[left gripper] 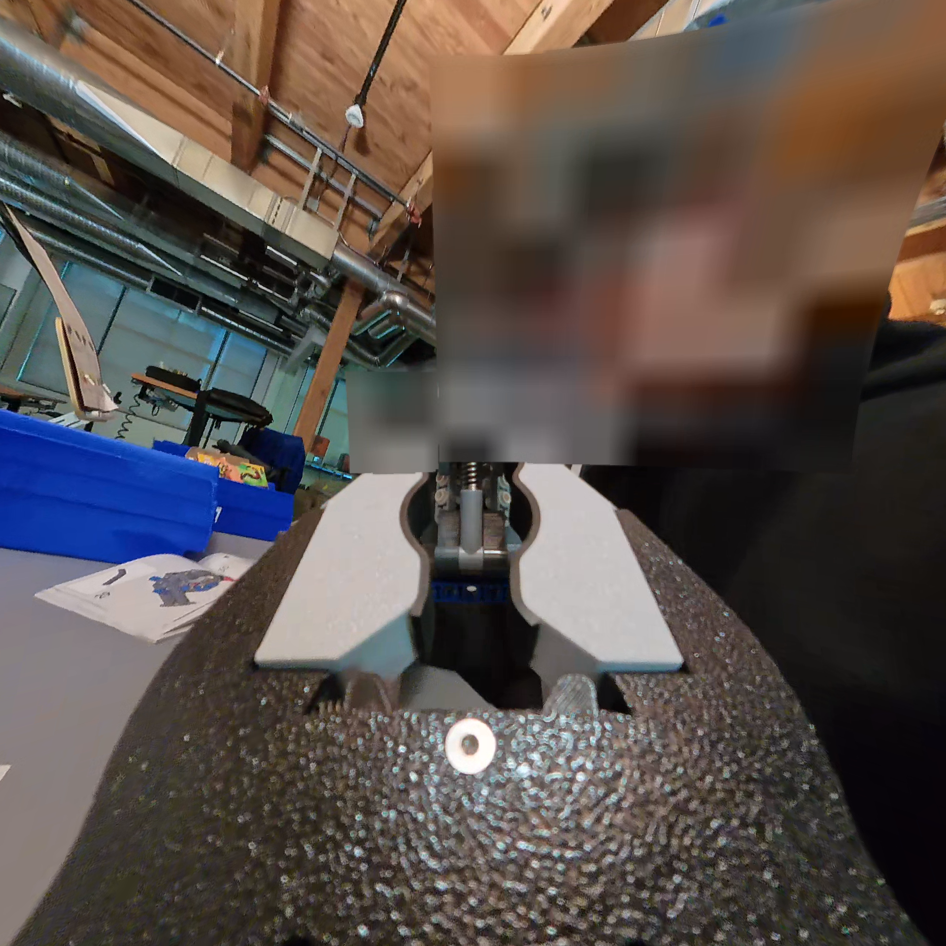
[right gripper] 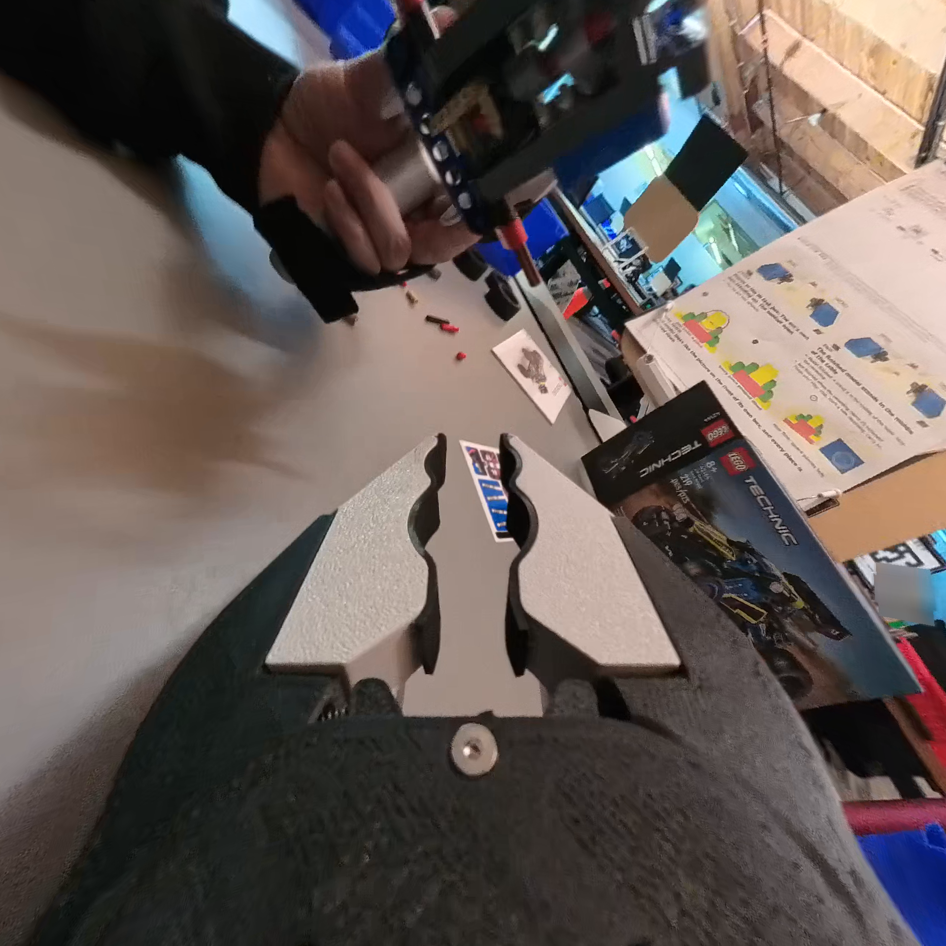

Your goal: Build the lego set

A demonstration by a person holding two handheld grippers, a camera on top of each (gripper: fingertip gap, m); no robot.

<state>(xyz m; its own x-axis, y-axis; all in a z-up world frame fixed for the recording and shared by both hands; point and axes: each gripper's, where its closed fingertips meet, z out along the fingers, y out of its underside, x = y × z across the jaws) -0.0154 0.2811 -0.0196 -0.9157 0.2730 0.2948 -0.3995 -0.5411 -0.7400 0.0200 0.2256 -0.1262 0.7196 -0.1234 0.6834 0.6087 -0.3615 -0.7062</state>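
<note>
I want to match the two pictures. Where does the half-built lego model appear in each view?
Left wrist view: the lego model is at the centre, between the fingers of the left hand-held gripper, partly hidden.
Right wrist view: it is at the top centre, blurred, above the table, beside a hand.
Shared landmark: the white booklet lying on the grey table.

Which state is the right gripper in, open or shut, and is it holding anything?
Open and empty: the right gripper shows a clear gap between its fingers, with only the grey table and a sticker sheet visible through it.
</note>
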